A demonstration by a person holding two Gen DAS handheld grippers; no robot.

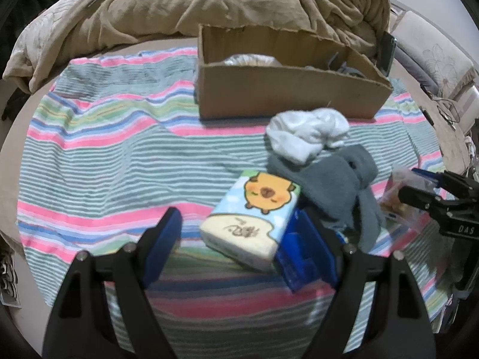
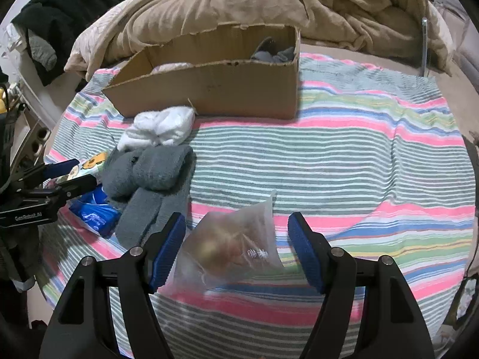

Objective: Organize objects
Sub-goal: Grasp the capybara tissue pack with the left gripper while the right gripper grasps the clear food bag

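Observation:
A tissue pack printed with an orange cartoon animal lies tilted on a blue packet. My left gripper hangs open around the pack, and its left pad stands well apart from it. Grey socks and a white sock lie just beyond. In the right wrist view a clear plastic bag with brownish contents sits between the fingers of my open right gripper; the right pad is apart from it. An open cardboard box stands behind with some grey cloth inside.
Everything rests on a striped towel spread over a bed. A rumpled tan blanket is heaped behind the box. Dark clothes are piled at the far left. The other gripper shows at each view's edge.

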